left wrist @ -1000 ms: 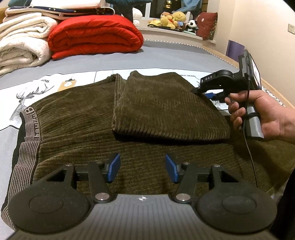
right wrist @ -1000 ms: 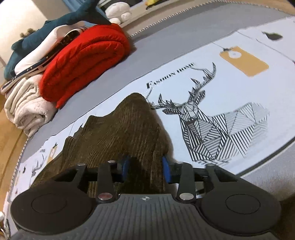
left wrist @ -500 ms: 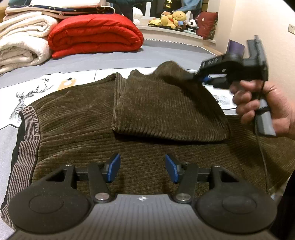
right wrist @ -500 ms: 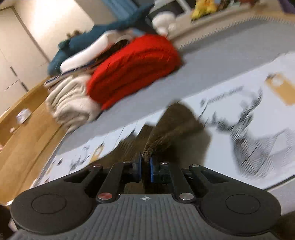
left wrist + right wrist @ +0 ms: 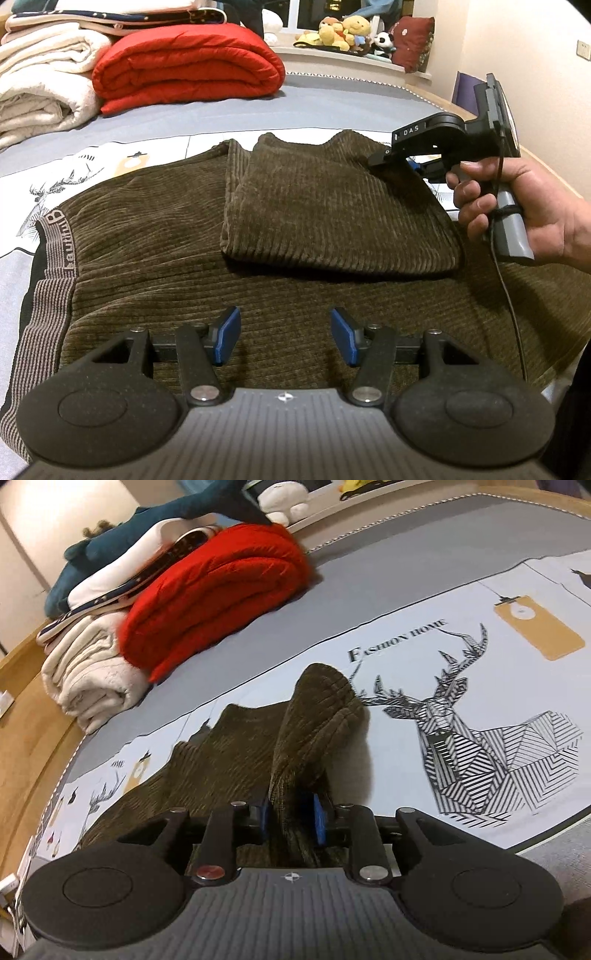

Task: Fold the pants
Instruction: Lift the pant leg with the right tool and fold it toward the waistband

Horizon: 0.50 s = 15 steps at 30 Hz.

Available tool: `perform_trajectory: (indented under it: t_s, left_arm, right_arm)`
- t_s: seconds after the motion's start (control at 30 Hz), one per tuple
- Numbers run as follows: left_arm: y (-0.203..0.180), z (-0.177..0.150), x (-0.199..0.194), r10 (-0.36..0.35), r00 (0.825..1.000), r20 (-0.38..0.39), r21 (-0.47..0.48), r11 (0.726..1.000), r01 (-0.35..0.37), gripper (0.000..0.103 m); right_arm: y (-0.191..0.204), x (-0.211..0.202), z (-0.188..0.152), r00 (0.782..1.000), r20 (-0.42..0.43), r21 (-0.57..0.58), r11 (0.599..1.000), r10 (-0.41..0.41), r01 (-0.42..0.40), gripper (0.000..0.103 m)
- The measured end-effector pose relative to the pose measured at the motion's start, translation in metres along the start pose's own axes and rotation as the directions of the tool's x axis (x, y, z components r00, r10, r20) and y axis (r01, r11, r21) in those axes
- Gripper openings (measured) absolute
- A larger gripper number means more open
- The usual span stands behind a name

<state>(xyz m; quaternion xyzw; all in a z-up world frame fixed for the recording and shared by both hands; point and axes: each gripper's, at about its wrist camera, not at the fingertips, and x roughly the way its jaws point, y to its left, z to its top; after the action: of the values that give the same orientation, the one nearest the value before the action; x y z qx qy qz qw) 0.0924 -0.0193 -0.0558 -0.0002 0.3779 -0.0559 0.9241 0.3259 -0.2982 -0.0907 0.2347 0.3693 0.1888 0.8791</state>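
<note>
Dark olive corduroy pants (image 5: 155, 240) lie across the deer-print bedsheet (image 5: 461, 635), waistband at left, a leg folded back on top. The left gripper (image 5: 283, 334) hovers at the near edge, fingers spread and empty. At right, the right gripper (image 5: 291, 818) pinches the folded leg's far corner, the nearer hand for any adjustment.

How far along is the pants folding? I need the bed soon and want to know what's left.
Done: one part of the brown corduroy pants is already doubled over into a folded panel lying on top. In hand: the right gripper has a bunched fold of cloth between its fingers at that panel's far corner. The left gripper is open above the near cloth. Left: at least one more fold; the waistband end lies flat.
</note>
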Motion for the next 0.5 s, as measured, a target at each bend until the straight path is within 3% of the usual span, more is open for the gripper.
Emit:
perform_trajectory:
  t_s: [0.27,0.5]
  left_arm:
    - [0.000,-0.001,0.004,0.012,1.000,-0.010,0.000,1.000,-0.012,0.060]
    - [-0.004,-0.003,0.010,0.018,1.000,-0.010,0.015,1.000,-0.018,0.060]
  right_arm:
    - [-0.004,0.002,0.005,0.999,0.037,0.014,1.000,-0.006,0.005,0.025]
    - [0.006,-0.005,0.008,0.998,0.067,-0.051,0.999,0.017,-0.013,0.009]
